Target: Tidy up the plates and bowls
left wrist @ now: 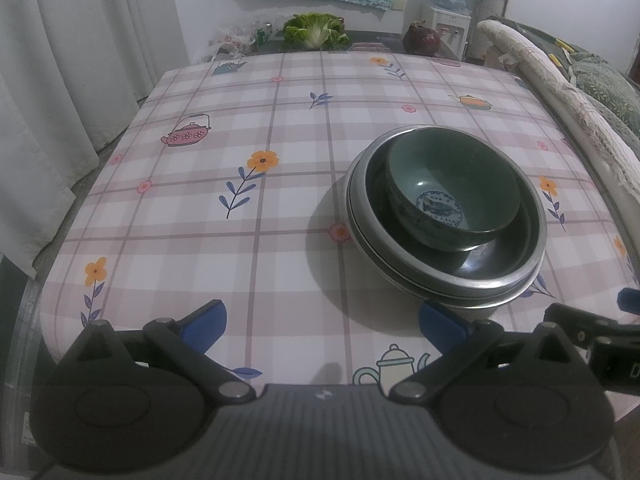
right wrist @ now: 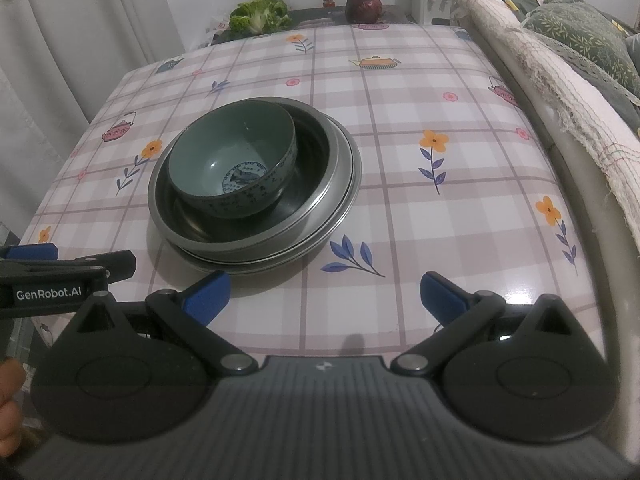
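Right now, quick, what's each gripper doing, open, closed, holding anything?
Left gripper: open, holding nothing, short of the stacked dishes.
Right gripper: open, holding nothing, over the tablecloth.

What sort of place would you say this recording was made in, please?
Probably a lived-in home dining area: a table under a teapot-print tablecloth holds a green bowl nested in stacked metal dishes; a water dispenser and leafy vegetable stand behind.
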